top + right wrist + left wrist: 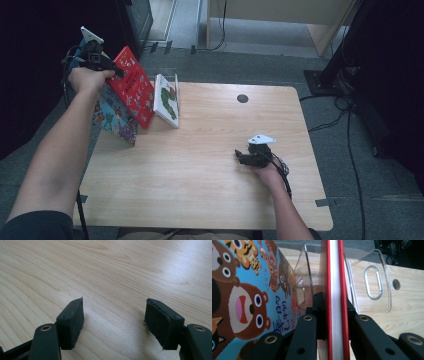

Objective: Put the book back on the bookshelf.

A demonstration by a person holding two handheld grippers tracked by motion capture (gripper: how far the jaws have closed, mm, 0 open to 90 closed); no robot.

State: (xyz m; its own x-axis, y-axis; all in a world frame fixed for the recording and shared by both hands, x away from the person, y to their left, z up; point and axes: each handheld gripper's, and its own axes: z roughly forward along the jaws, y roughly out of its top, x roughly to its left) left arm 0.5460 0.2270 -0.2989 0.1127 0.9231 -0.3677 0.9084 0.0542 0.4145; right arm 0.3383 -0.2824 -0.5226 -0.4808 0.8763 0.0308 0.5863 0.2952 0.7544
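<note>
The left gripper (107,67) is clamped on a red book (131,85), its fingers (318,315) pressing on both covers near the book's upper edge; in the left gripper view the white page block (335,300) runs straight up between the red covers. The book is held tilted above the far left corner of the tabletop (200,165), just in front of a blue picture book (114,117) with cartoon animals and beside a white book (166,100) standing in a clear acrylic stand (377,282). The right gripper (242,156) rests low over the wood at the right, well apart from the books, its fingers (71,322) spread wide with nothing between them.
</note>
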